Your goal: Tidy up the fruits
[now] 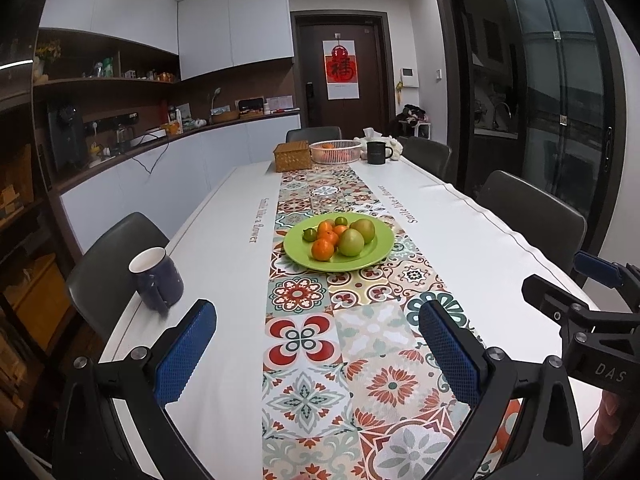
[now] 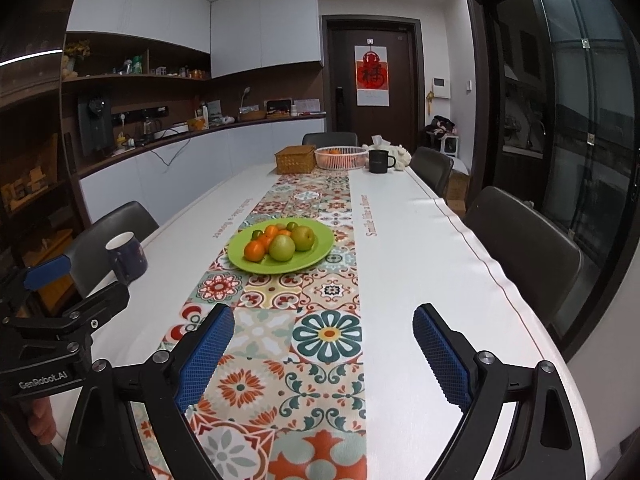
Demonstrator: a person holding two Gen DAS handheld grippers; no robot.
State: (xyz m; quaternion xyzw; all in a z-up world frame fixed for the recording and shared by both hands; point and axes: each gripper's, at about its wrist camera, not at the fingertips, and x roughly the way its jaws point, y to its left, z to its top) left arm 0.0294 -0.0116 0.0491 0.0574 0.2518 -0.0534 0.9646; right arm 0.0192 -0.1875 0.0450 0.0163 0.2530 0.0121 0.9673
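Both the left gripper (image 1: 318,354) and right gripper (image 2: 323,354) hover near, fingers spread, empty. Fruits (image 1: 340,236) sit piled on the green plate (image 1: 372,258) mid-table (well ahead); approach one outer orange squarely, avoiding neighbours.

Fruits (image 1: 340,236) on plate (image 1: 376,258) mid-table, mug (image 1: 157,278) left, basket (image 1: 335,151) far behind

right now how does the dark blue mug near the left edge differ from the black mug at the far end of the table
The dark blue mug with a white interior stands alone near the table's left edge, close to the grippers; the black mug stands at the far end, beside the white wire basket. The blue mug's handle faces the camera, while the black mug's points right. The blue mug's pale inside shows; the black one's does not. Both stand upright on the white tablecloth.
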